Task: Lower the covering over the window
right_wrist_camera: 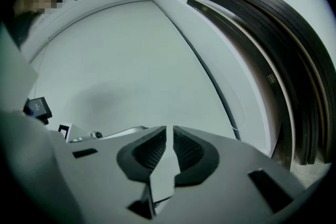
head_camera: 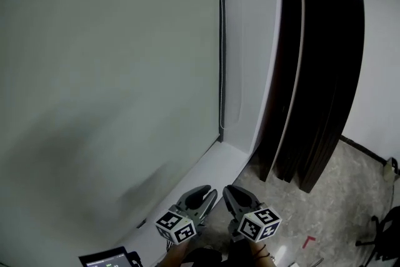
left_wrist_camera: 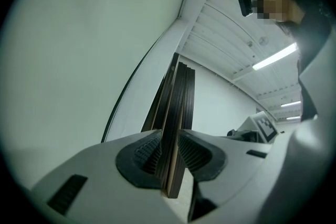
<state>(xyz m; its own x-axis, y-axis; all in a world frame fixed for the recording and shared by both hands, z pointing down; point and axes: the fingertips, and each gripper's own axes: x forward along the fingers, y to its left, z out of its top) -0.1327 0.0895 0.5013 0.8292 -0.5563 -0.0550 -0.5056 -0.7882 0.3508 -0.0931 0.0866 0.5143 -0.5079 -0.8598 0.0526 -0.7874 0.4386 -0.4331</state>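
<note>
While the head view has the roller blind (head_camera: 106,72) hanging down to the sill (head_camera: 219,162), the left gripper (head_camera: 209,192) and right gripper (head_camera: 230,192) sit side by side below it. Left gripper view: jaws slightly apart, empty. Right gripper view: narrow slit, empty too.

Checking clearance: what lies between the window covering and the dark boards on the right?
In the head view: a dark vertical strip edging the covering, then white wall with a thin cord loop, up to the boards.
</note>
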